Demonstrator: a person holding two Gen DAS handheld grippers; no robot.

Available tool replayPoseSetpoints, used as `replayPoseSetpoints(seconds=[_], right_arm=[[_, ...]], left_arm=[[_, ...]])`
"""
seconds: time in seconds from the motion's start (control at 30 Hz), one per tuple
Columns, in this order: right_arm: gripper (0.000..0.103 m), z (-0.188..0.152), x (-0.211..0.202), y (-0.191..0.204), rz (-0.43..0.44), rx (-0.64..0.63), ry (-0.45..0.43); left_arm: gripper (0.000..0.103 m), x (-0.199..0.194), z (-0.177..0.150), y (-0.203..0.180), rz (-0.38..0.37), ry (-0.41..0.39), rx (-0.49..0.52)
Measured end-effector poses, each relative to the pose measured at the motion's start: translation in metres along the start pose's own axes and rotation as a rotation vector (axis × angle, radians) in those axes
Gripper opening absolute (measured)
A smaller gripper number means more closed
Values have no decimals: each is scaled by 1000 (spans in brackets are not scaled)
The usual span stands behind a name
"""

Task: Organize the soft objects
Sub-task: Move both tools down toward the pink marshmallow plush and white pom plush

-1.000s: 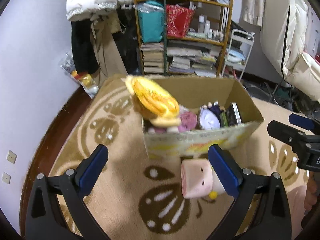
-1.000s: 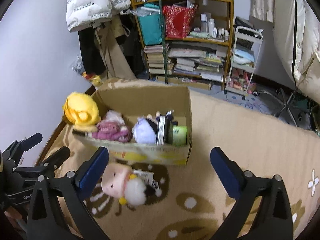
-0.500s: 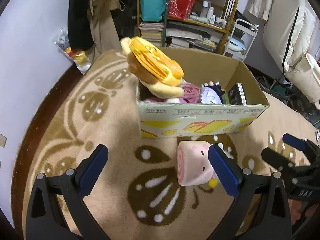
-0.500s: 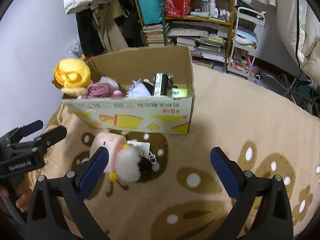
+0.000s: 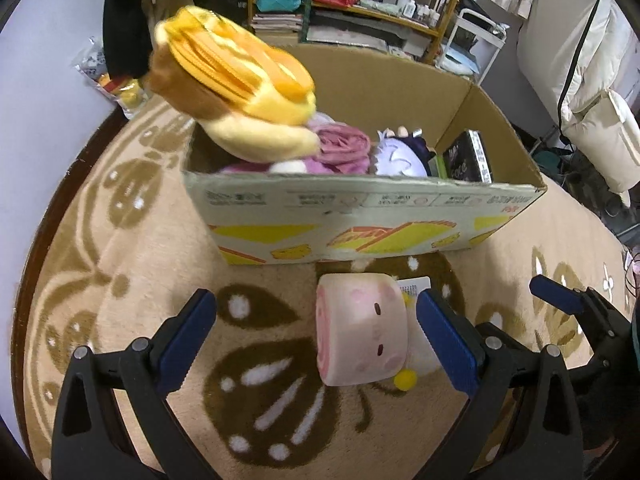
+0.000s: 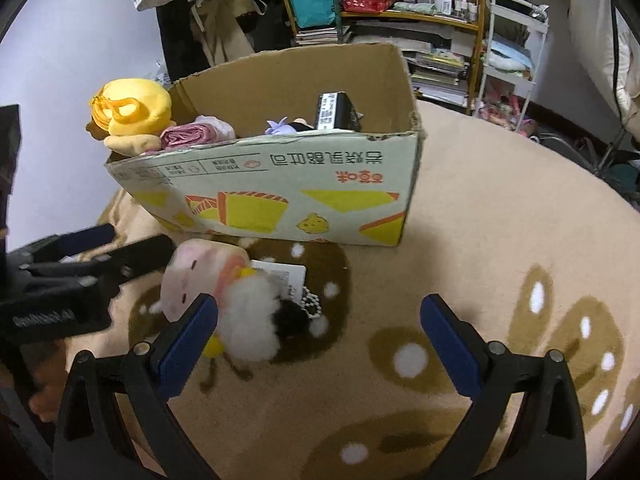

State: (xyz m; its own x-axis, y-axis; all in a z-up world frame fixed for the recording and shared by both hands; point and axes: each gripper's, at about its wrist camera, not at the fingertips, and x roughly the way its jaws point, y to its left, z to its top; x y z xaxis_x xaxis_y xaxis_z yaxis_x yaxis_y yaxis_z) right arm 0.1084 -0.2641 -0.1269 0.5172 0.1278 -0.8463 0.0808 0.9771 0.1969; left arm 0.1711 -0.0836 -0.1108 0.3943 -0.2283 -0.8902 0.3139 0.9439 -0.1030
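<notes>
Hovering low over the rug, the left gripper has its blue pads spread wide, and the pink roll plush lies partly between them, hard up against the right-hand pad. It rests on the rug just in front of the cardboard box, near the box's front wall but not touching it as far as I can tell. From the other side, the right gripper is wide open too and holds nothing, with the plush's white fluffy pompom and paper tag just beyond its left pad. Judging by the look, this toy is light and squashy, so it should give under the pads; the firm cylinder body is the place to pinch, not the fluff, the tag or the bead chain. Further back, the box already holds a yellow plush perched over its left rim, pink cloth and a pale purple toy. Beyond stands a cluttered shelf.
</notes>
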Motion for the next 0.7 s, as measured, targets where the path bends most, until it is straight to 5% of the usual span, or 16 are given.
replayPoseSetpoints(seconds=[0.7], right_arm=[[103,-1,40,3,-18,-23,95]], left_arm=[[99,42,0,-15,1,94,28]])
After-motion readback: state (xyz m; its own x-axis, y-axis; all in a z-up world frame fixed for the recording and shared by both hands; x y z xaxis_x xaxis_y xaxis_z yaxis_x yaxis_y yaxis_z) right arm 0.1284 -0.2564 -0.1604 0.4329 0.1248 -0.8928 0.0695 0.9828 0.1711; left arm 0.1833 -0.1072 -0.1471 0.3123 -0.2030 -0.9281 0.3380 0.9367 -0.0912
